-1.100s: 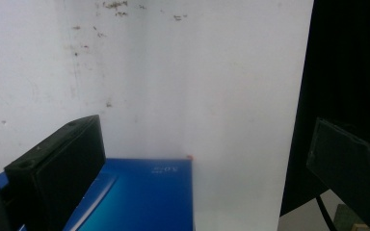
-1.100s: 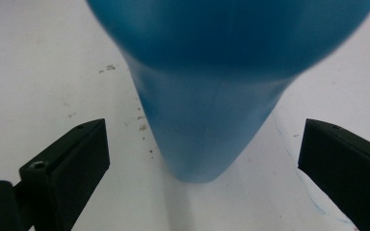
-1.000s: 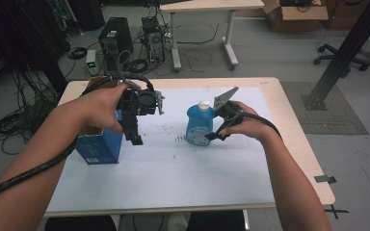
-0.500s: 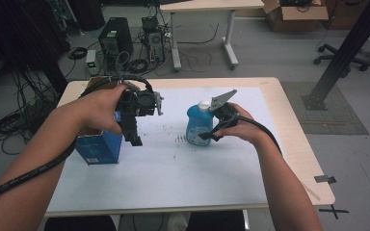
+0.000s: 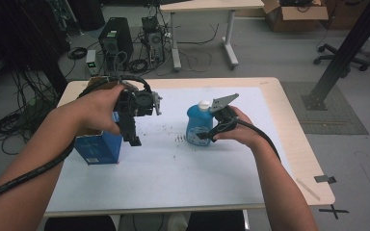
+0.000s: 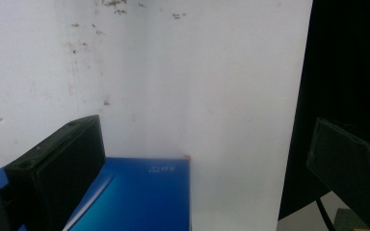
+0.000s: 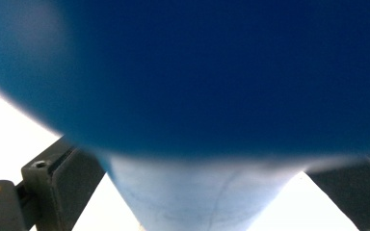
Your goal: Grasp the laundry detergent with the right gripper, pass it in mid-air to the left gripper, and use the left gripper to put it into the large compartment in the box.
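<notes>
Right gripper [image 5: 207, 137] sits at the belly of the squat blue plastic bottle with white cap [image 5: 198, 126], jaws spread either side of it; in the right gripper view the blue bottle [image 7: 212, 82] bulges between both black jaws, pads close to its sides, but can't tell if they actually press it yet. Bottle stands upright on the white paper-covered table [image 5: 183, 168], right of centre, near a scatter of dark specks. Left gripper [image 5: 135, 140] hangs jaws-down just right of the blue cardboard box [image 5: 99, 148] at the table's left part, jaws wide and holding nothing; left gripper view looks down past them at the box top [image 6: 135, 197] and bare white surface. Step in hand, as I judge it: securing a grasp on the bottle with the right hand. Next move probably calls for closing firmly on the widest part, keeping it upright, since the rounded plastic could slip or tip. Left gripper free to support.
</notes>
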